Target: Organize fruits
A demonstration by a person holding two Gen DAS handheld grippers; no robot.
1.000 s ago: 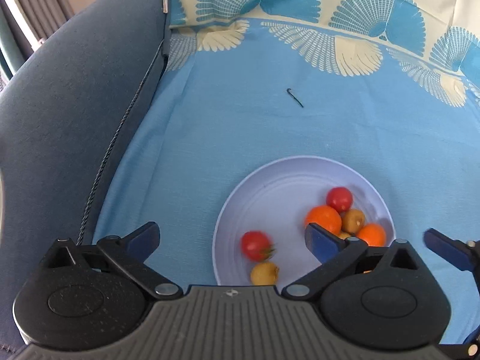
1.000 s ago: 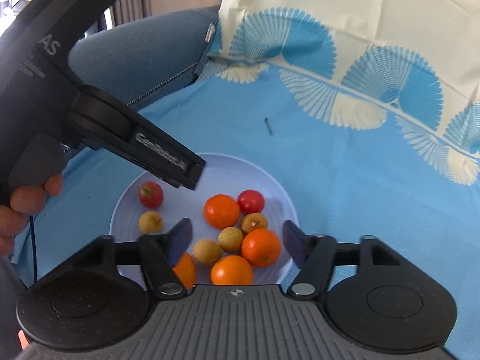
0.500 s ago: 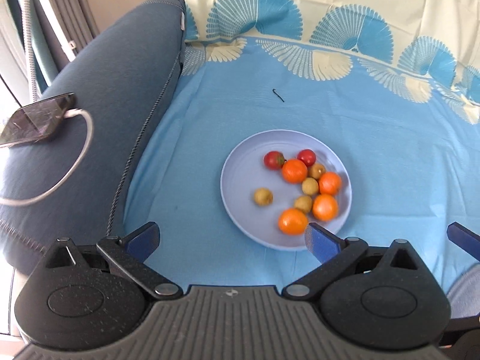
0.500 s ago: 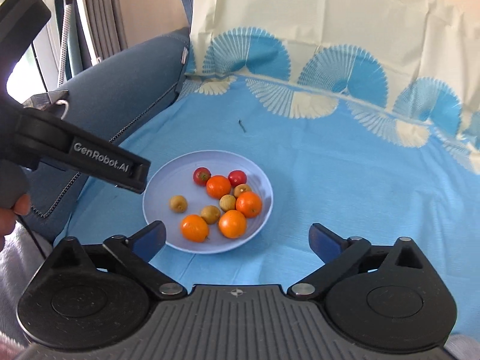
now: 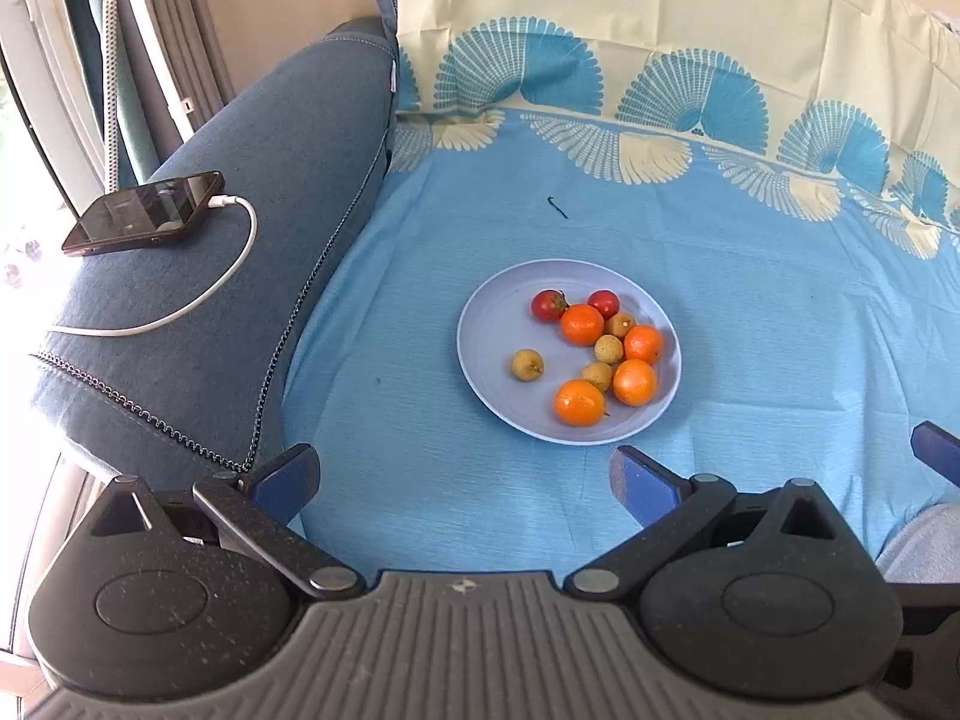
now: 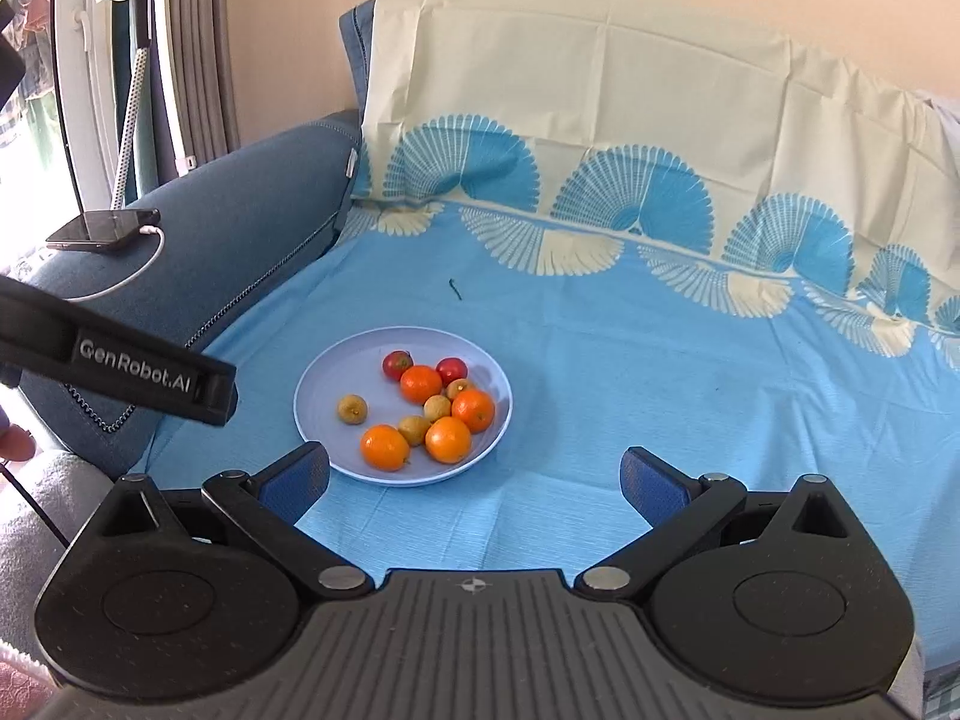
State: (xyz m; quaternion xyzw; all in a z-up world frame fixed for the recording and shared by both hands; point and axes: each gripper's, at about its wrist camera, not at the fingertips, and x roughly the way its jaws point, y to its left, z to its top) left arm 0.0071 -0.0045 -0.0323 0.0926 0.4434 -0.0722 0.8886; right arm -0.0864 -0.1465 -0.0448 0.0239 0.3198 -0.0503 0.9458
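On the blue armrest (image 5: 198, 312) far left of the plate (image 5: 492, 348) lies a dark phone (image 5: 144, 213), screen up, with a white cable (image 5: 228, 276) plugged into its end and curling down over the upholstery. Nearer the plate, the armrest's stitched seam runs beside the edge of a light blue sheet (image 5: 420, 480) printed with fan shapes, which covers the seat and climbs the backrest in cream.

The pale blue plate sits flat on this sheet and holds all the fruit. Alone toward the plate's left side is one small yellowish-brown fruit (image 5: 527, 363). The rest cluster on the right half: two small red fruits (image 5: 547, 305) at the far side, four oranges (image 5: 579, 402) spread from there to the near rim, and three more yellowish-brown fruits (image 5: 608, 349) tucked among the oranges. Beyond the plate, well apart from it, a small dark twig-like scrap (image 5: 558, 207) rests on the sheet.

The left hand-held gripper (image 5: 462, 471) hangs on the near side of the plate, its blue-padded jaws spread wide with nothing between them, pointing down at the sheet. In the right wrist view its black body, lettered "GenRobot.AI", reaches in left of the plate.

The right hand-held gripper (image 6: 474, 477), just right of the plate's near rim, has just been opening and now stands fully spread, empty, clear of the plate and fruit.
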